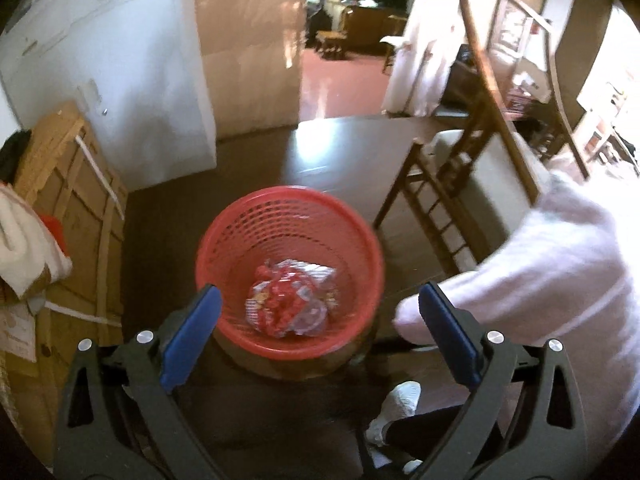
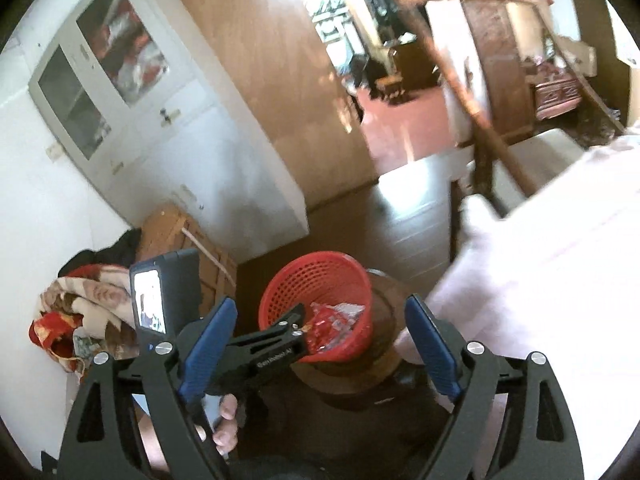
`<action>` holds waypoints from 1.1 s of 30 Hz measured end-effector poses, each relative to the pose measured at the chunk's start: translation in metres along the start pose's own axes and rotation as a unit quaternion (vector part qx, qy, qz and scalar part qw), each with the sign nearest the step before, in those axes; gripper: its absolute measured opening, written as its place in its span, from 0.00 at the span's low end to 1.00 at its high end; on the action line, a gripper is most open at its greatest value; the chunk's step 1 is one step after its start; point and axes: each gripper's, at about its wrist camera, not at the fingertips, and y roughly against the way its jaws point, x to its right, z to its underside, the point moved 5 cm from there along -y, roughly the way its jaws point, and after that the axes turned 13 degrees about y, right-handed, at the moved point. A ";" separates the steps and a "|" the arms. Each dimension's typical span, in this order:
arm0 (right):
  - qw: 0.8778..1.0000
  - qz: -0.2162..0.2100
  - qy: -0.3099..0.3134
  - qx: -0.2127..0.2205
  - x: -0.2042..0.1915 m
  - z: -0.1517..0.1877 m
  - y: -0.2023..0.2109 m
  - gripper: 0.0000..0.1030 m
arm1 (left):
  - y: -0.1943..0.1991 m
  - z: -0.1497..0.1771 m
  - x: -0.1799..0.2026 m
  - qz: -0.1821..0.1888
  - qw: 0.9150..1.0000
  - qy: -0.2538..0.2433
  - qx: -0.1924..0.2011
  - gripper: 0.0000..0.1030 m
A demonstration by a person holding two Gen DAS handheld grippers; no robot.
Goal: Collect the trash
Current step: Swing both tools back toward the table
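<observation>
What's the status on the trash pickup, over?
Left claw open, empty. Right claw open, empty. Crumpled wrappers lying in red basket. Nothing blocking the basket mouth.

Your left gripper had a black frame with triangular cut-outs, silver round screws and blue ribbed pads; your right gripper matched it; your sleeve was pale pink; you wore a white shoe below dark trousers.
</observation>
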 end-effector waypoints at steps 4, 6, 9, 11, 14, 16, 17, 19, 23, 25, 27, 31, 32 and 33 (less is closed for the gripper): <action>0.998 0.042 -0.011 0.038 0.034 0.016 0.066 0.85 | 0.026 0.011 0.039 0.026 0.999 -0.034 0.010 0.93; 0.996 0.073 -0.023 0.053 0.057 0.029 0.099 0.87 | 0.041 0.021 0.066 0.043 0.997 -0.062 0.017 0.93; 0.990 0.118 -0.043 0.062 0.090 0.052 0.142 0.88 | 0.060 0.038 0.103 0.069 0.992 -0.100 0.024 0.93; 0.986 0.144 -0.055 0.064 0.108 0.067 0.164 0.88 | 0.070 0.049 0.127 0.085 0.989 -0.122 0.025 0.93; 0.977 0.187 -0.073 0.066 0.139 0.090 0.201 0.89 | 0.091 0.068 0.167 0.123 0.980 -0.157 0.025 0.93; 0.970 0.215 -0.084 0.070 0.158 0.104 0.225 0.89 | 0.107 0.079 0.191 0.149 0.972 -0.177 0.031 0.93; 0.967 0.226 -0.089 0.073 0.165 0.109 0.235 0.89 | 0.116 0.085 0.205 0.163 0.968 -0.189 0.036 0.93; 0.959 0.250 -0.106 0.079 0.186 0.122 0.260 0.91 | 0.130 0.100 0.231 0.186 0.958 -0.214 0.039 0.93; 0.942 0.298 -0.132 0.082 0.222 0.149 0.302 0.92 | 0.149 0.128 0.282 0.229 0.938 -0.260 0.032 0.93; 0.932 0.318 -0.148 0.086 0.240 0.161 0.321 0.92 | 0.158 0.147 0.305 0.246 0.926 -0.284 0.028 0.93; 0.923 0.332 -0.167 0.095 0.259 0.176 0.339 0.92 | 0.166 0.162 0.325 0.256 0.918 -0.302 0.026 0.93; 0.902 0.368 -0.192 0.114 0.287 0.201 0.364 0.92 | 0.177 0.192 0.359 0.271 0.902 -0.334 0.021 0.93; 0.896 0.377 -0.201 0.118 0.296 0.208 0.370 0.92 | 0.180 0.198 0.366 0.275 0.899 -0.340 0.020 0.93; 0.892 0.381 -0.209 0.122 0.302 0.212 0.373 0.92 | 0.182 0.204 0.377 0.278 0.895 -0.349 0.018 0.93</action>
